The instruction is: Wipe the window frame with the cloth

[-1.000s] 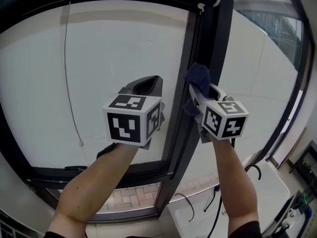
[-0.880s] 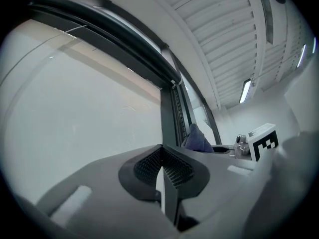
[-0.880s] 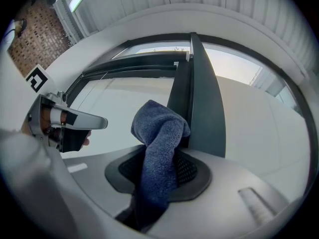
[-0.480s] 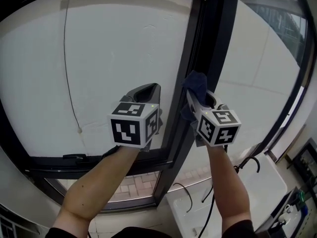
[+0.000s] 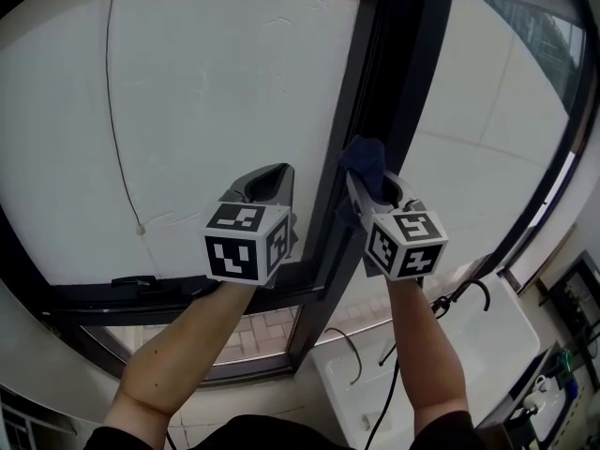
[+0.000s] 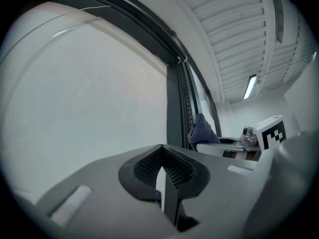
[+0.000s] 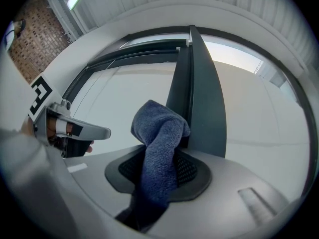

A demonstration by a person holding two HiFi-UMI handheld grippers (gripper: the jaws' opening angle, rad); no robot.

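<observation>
1. One dark blue cloth (image 7: pixel 158 156) is clamped between the jaws of the right hand-held gripper (image 5: pixel 368 182). A bunched fold stands out past the jaw tips.
2. That fold is held against the upright bar of the window frame (image 5: pixel 380 82) and appears to touch it about halfway up the visible bar, on its right-hand face.
3. The bar's long axis is seen to run straight up and down, so the unwiped length lies above and below the cloth. A stroke along that axis is judged to be what the next move calls for, with the cloth kept pressed to the bar.
4. The right hand-held gripper is the nearer one, being at the bar itself. The left hand-held gripper (image 5: pixel 269 182) is held just to the left of the bar, in front of the pane (image 5: pixel 206 92), with its jaws brought together on nothing.
5. No container is involved in the wiping. A white box-like unit (image 5: pixel 497 345) is seen below the window at the right, with black cables (image 5: pixel 459 298) draped over it. Whether anything lies in it cannot be told.
</observation>
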